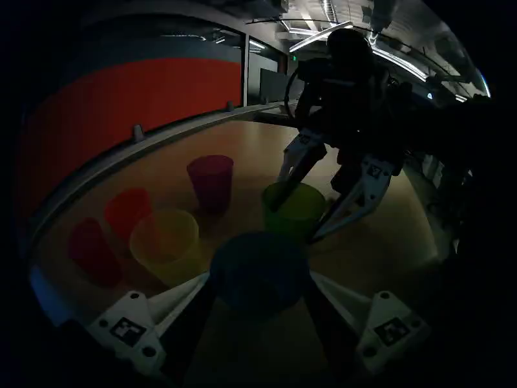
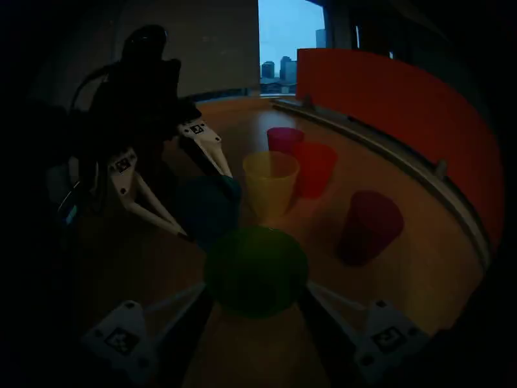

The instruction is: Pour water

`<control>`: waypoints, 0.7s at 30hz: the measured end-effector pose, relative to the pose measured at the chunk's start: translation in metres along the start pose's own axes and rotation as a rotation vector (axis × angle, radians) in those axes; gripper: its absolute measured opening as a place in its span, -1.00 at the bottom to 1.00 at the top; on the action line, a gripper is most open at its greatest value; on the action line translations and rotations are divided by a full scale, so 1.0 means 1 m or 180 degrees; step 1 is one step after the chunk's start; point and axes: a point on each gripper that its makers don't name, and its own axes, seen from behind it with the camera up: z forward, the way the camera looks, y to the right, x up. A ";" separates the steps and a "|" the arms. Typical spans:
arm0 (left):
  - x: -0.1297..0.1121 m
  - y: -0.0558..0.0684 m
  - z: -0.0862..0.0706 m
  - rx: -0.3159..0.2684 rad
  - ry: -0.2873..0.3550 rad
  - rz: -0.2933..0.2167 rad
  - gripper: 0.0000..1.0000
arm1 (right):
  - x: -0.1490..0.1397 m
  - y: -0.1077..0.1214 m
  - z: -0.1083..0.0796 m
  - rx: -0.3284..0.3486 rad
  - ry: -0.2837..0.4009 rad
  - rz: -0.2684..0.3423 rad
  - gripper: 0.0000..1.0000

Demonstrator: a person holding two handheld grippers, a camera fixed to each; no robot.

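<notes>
Left claw [image 1: 258, 278] is gripping the blue cup [image 1: 258, 262]. Jaws are standing part open, spread just to the cup's sides, and a finger is pressing on each flank. The cup is sitting dead centre between the tips. Light is dim: can't tell if the cup is resting on the table [image 1: 362, 258] or hanging just above it, or if anything is in it.

Left gripper view, left to right:
- Magenta cup [image 1: 94, 249] and red cup [image 1: 127, 210] are standing side by side near the table edge.
- Yellow cup [image 1: 165, 239] is sitting just beside the red one, nearer the camera.
- Purple cup [image 1: 211, 181] is standing farther back, apart from the rest.
- Blue cup is in the claw, at centre.
- Green cup [image 1: 296, 204] is sitting just beyond the blue one, slightly right, between the fingers of the right claw [image 1: 292, 223].

Right gripper view, left to right:
- The left claw is showing farther off, its fingers flanking the blue cup.
- The right claw is holding the green cup centred between its own tips, jaws part open and pressing both sides.
- Blue and green are sitting just beside each other; can't tell whether they are touching.
- Yellow, magenta and red are clustering beyond them.
- Purple is standing well apart at right, near the red panel [image 2: 400, 103].
</notes>
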 end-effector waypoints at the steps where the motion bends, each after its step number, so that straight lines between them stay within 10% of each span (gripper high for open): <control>1: 0.000 0.000 0.000 -0.0002 0.0000 0.0003 0.72 | 0.000 0.000 0.000 0.0001 0.0003 0.0002 0.99; 21: 0.006 0.004 -0.011 -0.0001 0.0001 -0.0051 0.71 | 0.022 -0.005 -0.013 0.0022 0.0157 0.0008 0.99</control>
